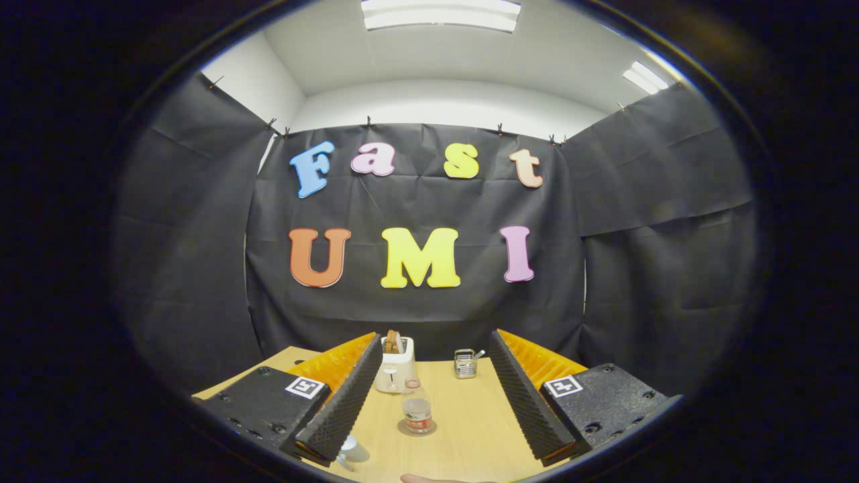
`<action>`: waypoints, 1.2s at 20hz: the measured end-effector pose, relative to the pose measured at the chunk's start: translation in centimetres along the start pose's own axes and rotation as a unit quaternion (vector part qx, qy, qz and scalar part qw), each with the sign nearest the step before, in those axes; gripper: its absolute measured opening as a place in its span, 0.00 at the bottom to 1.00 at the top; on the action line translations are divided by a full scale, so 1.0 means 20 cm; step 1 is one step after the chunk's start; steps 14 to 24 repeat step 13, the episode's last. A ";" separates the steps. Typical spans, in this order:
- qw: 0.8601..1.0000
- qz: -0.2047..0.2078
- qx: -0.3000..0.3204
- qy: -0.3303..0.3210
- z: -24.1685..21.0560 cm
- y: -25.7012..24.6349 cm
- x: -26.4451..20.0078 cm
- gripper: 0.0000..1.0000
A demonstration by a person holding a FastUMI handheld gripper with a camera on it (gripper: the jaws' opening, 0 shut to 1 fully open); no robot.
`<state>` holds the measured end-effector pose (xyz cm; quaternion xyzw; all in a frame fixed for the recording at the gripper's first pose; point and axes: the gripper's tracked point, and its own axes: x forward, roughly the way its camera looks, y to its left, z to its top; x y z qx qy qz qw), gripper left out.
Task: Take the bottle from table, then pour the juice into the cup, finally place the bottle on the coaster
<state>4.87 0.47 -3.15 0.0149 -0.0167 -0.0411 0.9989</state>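
A small clear bottle [417, 406] with a red label and a little liquid stands upright on a round coaster [417, 427] on the wooden table [470, 429]. It sits between and beyond my fingers. My gripper [439, 453] is open, high above the table, with nothing between its fingers. A clear cup [351, 449] stands close to the left finger [342, 406], partly hidden by its tip.
A white toaster [394, 365] with bread in it stands at the table's far side, behind the bottle. A small wire basket [465, 363] with utensils is to its right. A fingertip of a person's hand [419, 478] shows at the near table edge.
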 end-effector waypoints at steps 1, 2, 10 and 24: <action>1.000 0.006 0.001 0.000 0.02 0.01 -0.02 1.00; 1.000 0.009 0.003 -0.001 0.04 0.00 -0.04 1.00; 0.999 0.035 0.009 0.023 0.09 0.04 -0.07 1.00; 0.998 0.049 0.008 0.034 0.08 0.07 -0.07 1.00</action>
